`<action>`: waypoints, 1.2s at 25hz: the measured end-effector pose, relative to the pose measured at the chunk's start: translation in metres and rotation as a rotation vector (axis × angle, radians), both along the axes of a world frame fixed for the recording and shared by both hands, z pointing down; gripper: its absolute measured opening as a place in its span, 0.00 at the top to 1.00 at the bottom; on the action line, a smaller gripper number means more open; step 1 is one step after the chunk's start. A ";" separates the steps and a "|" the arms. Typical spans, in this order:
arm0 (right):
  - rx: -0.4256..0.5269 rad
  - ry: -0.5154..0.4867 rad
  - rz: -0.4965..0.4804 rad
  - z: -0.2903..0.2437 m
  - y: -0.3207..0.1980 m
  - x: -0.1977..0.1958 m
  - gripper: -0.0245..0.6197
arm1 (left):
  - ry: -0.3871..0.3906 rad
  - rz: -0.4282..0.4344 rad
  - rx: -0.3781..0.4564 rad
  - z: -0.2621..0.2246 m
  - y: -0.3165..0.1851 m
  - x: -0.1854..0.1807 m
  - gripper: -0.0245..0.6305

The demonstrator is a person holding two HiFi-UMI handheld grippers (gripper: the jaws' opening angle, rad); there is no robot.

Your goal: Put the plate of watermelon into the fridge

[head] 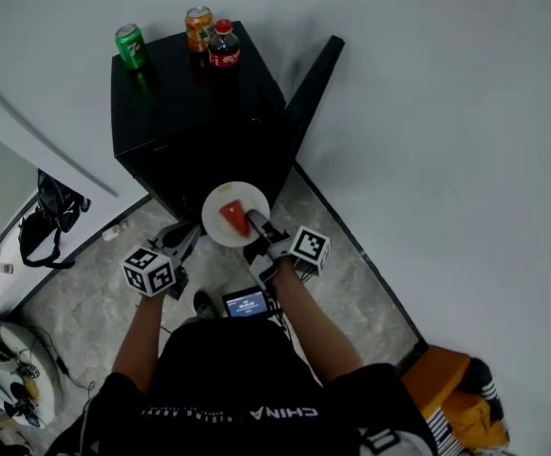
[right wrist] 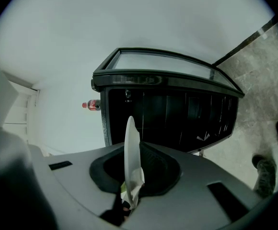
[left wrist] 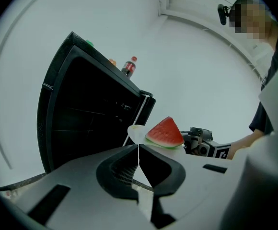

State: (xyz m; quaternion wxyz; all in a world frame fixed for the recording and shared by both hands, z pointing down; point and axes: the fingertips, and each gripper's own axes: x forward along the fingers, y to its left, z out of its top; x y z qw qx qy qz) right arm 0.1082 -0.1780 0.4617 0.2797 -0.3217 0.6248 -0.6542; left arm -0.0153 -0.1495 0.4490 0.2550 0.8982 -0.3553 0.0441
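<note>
Plate: the white plate (head: 215, 206) hung in the air just before the open front of the fridge (head: 190, 112), held about level and not yet inside.
Watermelon: one red watermelon wedge (head: 235, 218) lay near the plate's middle; a level hold was probably what stopped it sliding.
Right gripper: the right gripper (head: 257, 224) pinched the plate's near rim between its jaws, so the far edge pointed at the shelves. I judged a one-edge grip like that likely to let the plate dip.
Left gripper: the left gripper (head: 182, 242) had its jaws pressed together on nothing and sat low, just left of the plate and apart from it.
Door: the door (head: 313, 74) stood swung wide to the right, leaving the way in free.
Fridge top: a green can (head: 130, 46), an orange can (head: 199, 28) and a cola bottle (head: 223, 46) stood there, well apart from the plate.
Step, as I judged it: carrying the plate in; setting it on a shelf was not yet done.
</note>
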 end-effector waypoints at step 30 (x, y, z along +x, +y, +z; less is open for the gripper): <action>-0.035 0.009 -0.004 0.030 -0.037 -0.026 0.91 | 0.201 -0.124 -0.217 0.034 -0.036 -0.030 0.79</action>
